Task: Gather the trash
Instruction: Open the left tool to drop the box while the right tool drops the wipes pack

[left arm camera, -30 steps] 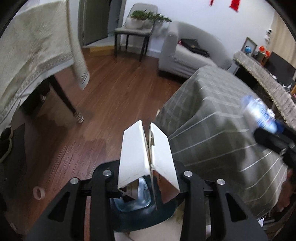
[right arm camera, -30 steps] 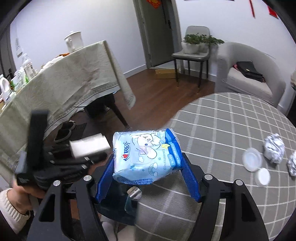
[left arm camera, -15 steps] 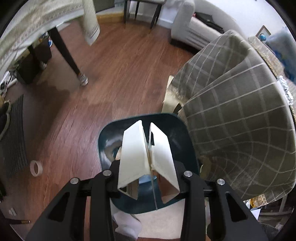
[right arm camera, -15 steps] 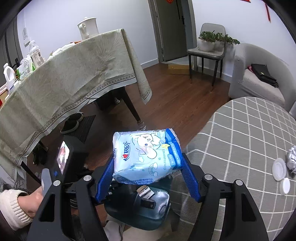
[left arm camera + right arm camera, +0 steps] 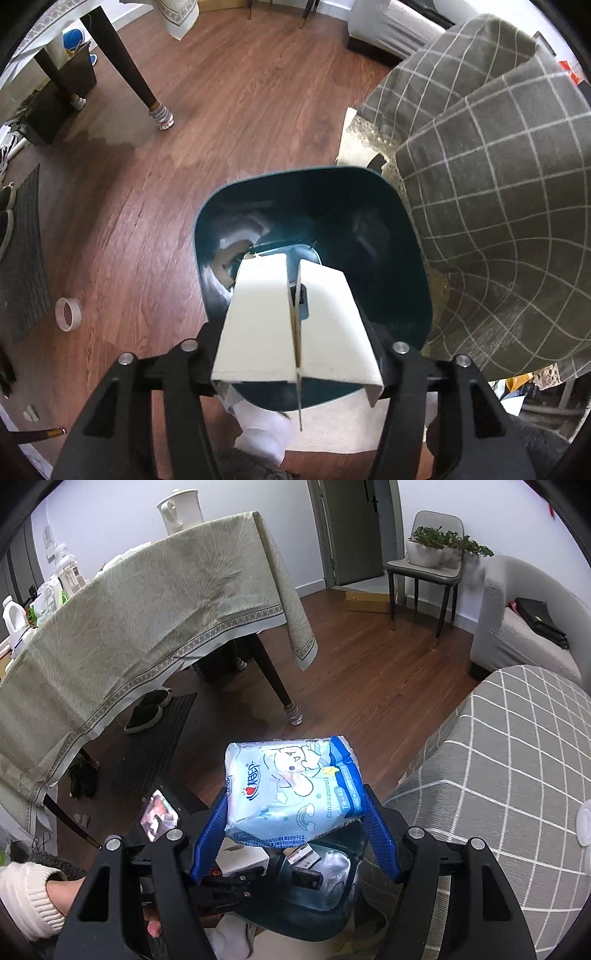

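A dark teal trash bin [image 5: 306,173] stands on the wood floor beside the checked table. My left gripper [image 5: 295,280] points down into it. Its jaws are opening, and a folded white carton [image 5: 258,314] still spans the gap between them and hides the pads. In the right wrist view my right gripper [image 5: 295,794] is shut on a pale blue tissue pack [image 5: 291,775], its blue fingers [image 5: 380,842] pressing both ends. The pack hangs just above the bin [image 5: 325,904], which holds clear plastic and small packets. The left gripper's body [image 5: 159,816] shows at lower left.
The grey checked tablecloth [image 5: 498,203] drapes right against the bin; white lids [image 5: 585,821] lie on it. A tape roll [image 5: 67,314] lies on the floor at left. A table leg [image 5: 147,92] and a beige-clothed table [image 5: 147,609] stand beyond. A white-sleeved hand [image 5: 26,897] is at lower left.
My left gripper sank and tipped down over the bin, and the carton's two halves now stand wider apart. My right gripper carried the tissue pack off the checked table toward the bin.
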A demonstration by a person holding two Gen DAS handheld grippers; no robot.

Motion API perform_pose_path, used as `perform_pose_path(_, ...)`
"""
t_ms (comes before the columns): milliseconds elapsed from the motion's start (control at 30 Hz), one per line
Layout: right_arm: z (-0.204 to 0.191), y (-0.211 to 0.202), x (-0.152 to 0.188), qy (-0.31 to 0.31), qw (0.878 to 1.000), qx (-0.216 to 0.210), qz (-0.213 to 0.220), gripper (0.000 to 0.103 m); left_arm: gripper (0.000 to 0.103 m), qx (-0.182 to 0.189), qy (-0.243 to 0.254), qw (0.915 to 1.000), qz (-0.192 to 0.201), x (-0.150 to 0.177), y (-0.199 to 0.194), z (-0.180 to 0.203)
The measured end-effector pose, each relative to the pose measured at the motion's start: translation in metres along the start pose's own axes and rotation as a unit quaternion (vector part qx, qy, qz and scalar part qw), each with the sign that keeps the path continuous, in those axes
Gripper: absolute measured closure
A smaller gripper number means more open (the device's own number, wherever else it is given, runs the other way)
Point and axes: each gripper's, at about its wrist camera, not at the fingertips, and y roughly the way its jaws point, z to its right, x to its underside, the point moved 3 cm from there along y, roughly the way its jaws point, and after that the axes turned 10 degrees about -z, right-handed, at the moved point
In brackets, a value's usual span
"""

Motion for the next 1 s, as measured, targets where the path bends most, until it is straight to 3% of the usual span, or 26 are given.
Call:
perform_pose_path(200, -0.002, 0.007, -0.001, 0.0, 1.0, 0.003, -0.006, 0.033, 0.031, 0.004, -0.016, 0.9995, 0.028, -0.005, -0.018, -0.013)
perform_pose_path(333, -0.001, 0.009, 0.0, -0.001, 1.0, 0.004, -0.01, 0.033, 0.033, 0.01, -0.021, 0.9985, 0.05, -0.008, -0.033, -0.017)
perform_pose_path(467, -0.004, 0.015, 0.002, -0.004, 1.0, 0.003, -0.018, 0.033, 0.036, 0.009, -0.03, 0.9943, 0.102, -0.012, -0.062, -0.026)
perform_pose_path(767, -0.015, 0.038, 0.017, -0.019, 0.998, -0.001, -0.057, 0.033, 0.055, 0.01, -0.065, 0.9787, 0.194, -0.019, -0.133, -0.049)
perform_pose_path(1000, -0.023, 0.074, 0.039, -0.027, 0.994, -0.002, -0.108, 0.033, 0.072, 0.023, -0.071, 0.973, 0.218, -0.023, -0.157, -0.043)
